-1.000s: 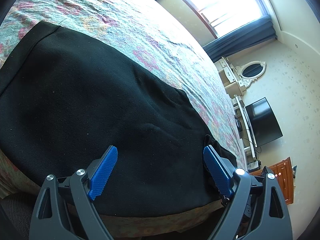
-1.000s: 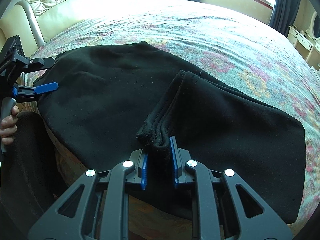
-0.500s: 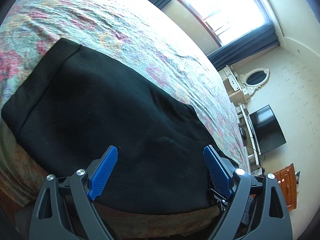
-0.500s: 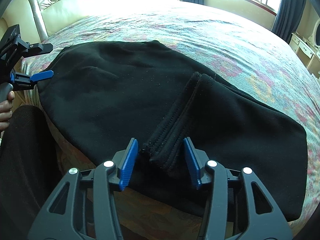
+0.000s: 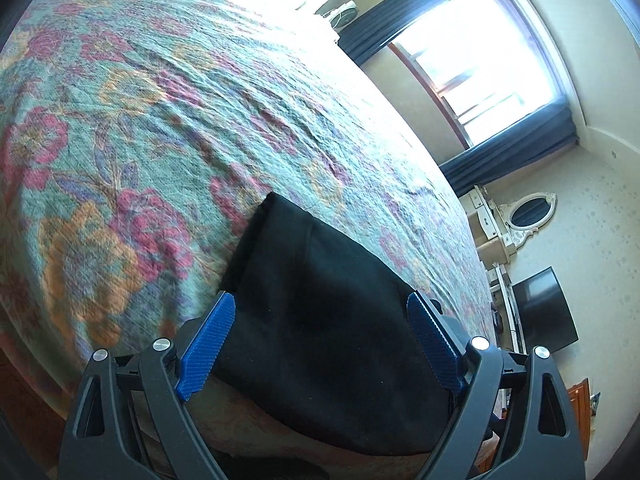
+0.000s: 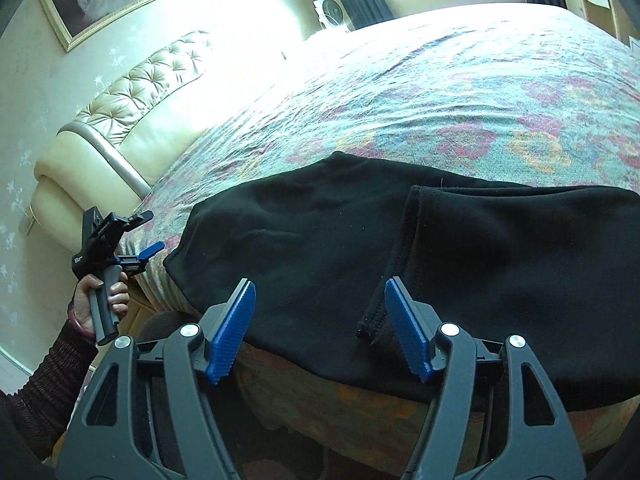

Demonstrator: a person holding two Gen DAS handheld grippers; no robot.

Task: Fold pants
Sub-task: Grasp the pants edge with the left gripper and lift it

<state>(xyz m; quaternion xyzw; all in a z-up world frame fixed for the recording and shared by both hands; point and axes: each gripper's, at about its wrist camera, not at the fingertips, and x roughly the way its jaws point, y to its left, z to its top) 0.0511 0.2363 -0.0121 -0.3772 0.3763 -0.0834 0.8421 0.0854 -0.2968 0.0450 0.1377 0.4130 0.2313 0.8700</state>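
Note:
Black pants (image 6: 320,240) lie folded on the floral bedspread (image 6: 460,92) at the bed's near edge, with the leg hems (image 6: 404,248) laid over the middle. My right gripper (image 6: 320,328) is open and empty, just in front of the pants, apart from the hems. My left gripper (image 5: 320,340) is open and empty, at the left end of the pants (image 5: 328,300). It also shows in the right wrist view (image 6: 150,254), held in a hand beside the pants' left corner.
A cream tufted headboard (image 6: 132,112) stands at the left. The person's sleeved arm (image 6: 48,364) is low left. A window with dark curtains (image 5: 472,60), a dresser with an oval mirror (image 5: 528,212) and a TV (image 5: 544,312) lie beyond the bed.
My right gripper opened, let go of the leg hems and drew back. My left gripper pulled back to the left, away from the pants, staying open.

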